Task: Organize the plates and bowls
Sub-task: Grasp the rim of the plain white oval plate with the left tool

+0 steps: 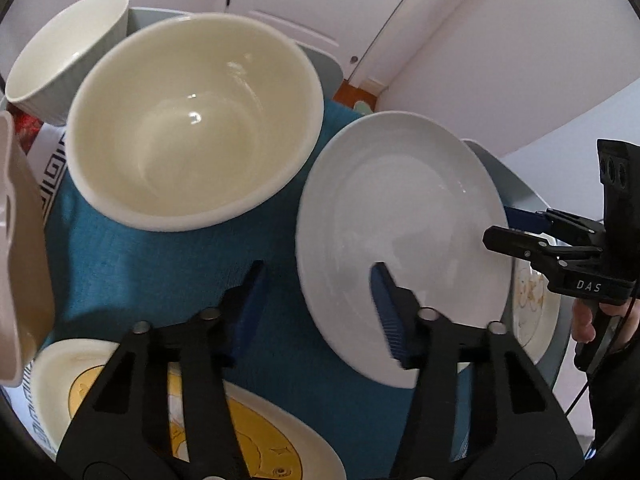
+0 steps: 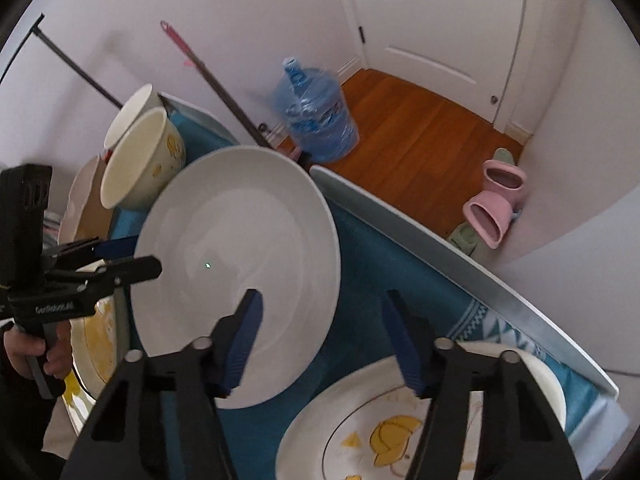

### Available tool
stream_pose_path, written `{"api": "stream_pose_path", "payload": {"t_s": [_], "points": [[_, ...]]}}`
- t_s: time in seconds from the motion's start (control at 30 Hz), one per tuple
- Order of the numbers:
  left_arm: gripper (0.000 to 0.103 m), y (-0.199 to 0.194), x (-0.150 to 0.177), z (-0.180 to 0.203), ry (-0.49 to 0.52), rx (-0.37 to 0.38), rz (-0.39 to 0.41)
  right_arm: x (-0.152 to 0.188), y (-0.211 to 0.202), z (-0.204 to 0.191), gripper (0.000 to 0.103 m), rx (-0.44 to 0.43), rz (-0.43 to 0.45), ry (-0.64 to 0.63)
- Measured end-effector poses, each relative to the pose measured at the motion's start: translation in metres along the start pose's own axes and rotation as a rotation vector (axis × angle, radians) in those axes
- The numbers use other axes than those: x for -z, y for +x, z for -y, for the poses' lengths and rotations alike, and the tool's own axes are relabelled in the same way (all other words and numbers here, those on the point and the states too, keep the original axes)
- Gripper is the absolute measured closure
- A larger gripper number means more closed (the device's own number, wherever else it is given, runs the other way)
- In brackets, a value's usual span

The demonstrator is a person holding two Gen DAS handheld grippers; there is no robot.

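Note:
A plain white plate [image 1: 404, 236] lies on the blue cloth [image 1: 160, 272]; it also shows in the right wrist view [image 2: 240, 252]. My left gripper [image 1: 316, 304] is open, with one blue finger over the plate's near rim and the other over the cloth. My right gripper [image 2: 324, 336] is open, its left finger over the plate's edge; it appears at the plate's right side in the left wrist view [image 1: 516, 228]. A large cream bowl [image 1: 192, 120] sits behind the plate, a smaller white bowl [image 1: 64, 52] beyond it.
Yellow-patterned plates lie near both grippers [image 1: 256, 436] [image 2: 400, 428]. A beige dish [image 1: 20, 240] stands at the left edge. The grey table rim [image 2: 460, 264] runs on the right; beyond it are a water jug [image 2: 316, 116] and pink slippers [image 2: 492, 208] on the wooden floor.

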State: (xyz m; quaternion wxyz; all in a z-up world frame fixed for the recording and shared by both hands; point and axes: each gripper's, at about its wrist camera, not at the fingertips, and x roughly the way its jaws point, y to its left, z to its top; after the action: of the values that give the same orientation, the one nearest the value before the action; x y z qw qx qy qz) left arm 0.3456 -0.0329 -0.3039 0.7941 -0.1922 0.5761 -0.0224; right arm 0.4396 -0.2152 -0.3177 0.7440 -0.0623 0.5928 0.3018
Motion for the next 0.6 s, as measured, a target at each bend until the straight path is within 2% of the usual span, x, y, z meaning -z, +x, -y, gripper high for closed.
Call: {"api": "stream_pose_path", "payload": {"t_s": [0.1,0.13,0.3,0.6], "points": [[0.079,0.005,0.002,0.004,0.011,-0.001,-0.009,0.002,0.003,0.001,0.070,-0.011,-0.007,-0.020],[0.082,0.006,0.002,0.005,0.014,-0.002,-0.010,0.002,0.004,0.001,0.071,-0.014,-0.008,-0.025],[0.085,0.006,0.001,0.010,0.017,-0.009,-0.008,0.002,0.007,0.001,0.085,-0.027,-0.014,-0.042],[0.085,0.002,-0.004,0.016,0.031,-0.043,0.000,0.004,0.008,-0.002,0.087,-0.008,0.001,-0.045]]}}
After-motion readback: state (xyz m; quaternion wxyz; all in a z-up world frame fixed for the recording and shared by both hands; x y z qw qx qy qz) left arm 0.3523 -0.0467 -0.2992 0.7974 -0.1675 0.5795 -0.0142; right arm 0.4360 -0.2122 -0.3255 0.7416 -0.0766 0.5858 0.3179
